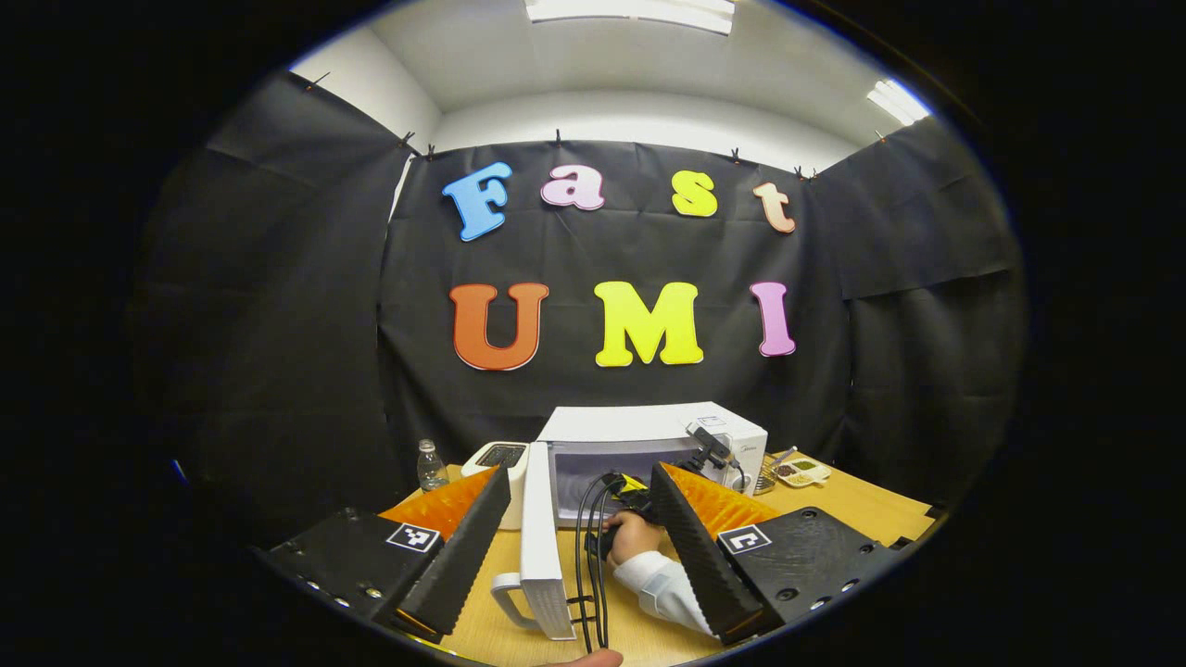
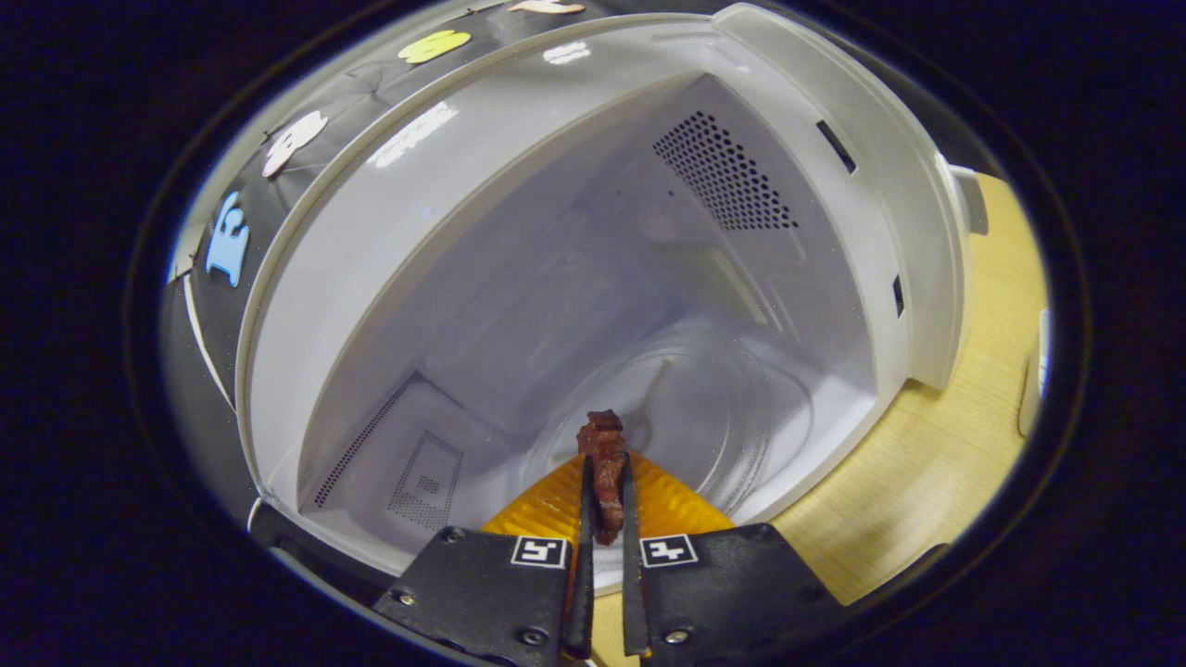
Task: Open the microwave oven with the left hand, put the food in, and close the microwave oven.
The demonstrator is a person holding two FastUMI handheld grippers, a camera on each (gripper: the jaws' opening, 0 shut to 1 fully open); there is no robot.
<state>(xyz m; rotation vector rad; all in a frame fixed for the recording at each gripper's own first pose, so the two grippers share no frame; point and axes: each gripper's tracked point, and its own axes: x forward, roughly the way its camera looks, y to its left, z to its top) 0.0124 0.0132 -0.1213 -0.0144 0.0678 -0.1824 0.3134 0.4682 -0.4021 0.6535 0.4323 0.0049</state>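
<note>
Inside microwave [image 2: 574,278], right gripper [image 2: 605,463] pinches meat [image 2: 604,459].

Black-draped booth under a white ceiling, with a pale wooden table.

Black cloth [image 1: 630,259] hangs as the back wall and folds round both sides, clipped along its top edge. Above it rises a white wall [image 1: 639,116] and a white ceiling, where fluorescent panels [image 1: 630,9] glow at the top and a second light [image 1: 897,100] at the right. The light wooden table [image 1: 871,505] carries a clear plastic water bottle [image 1: 430,465], a white appliance [image 1: 498,459] that may be a scale, and a small compartmented tray [image 1: 802,471].
</note>
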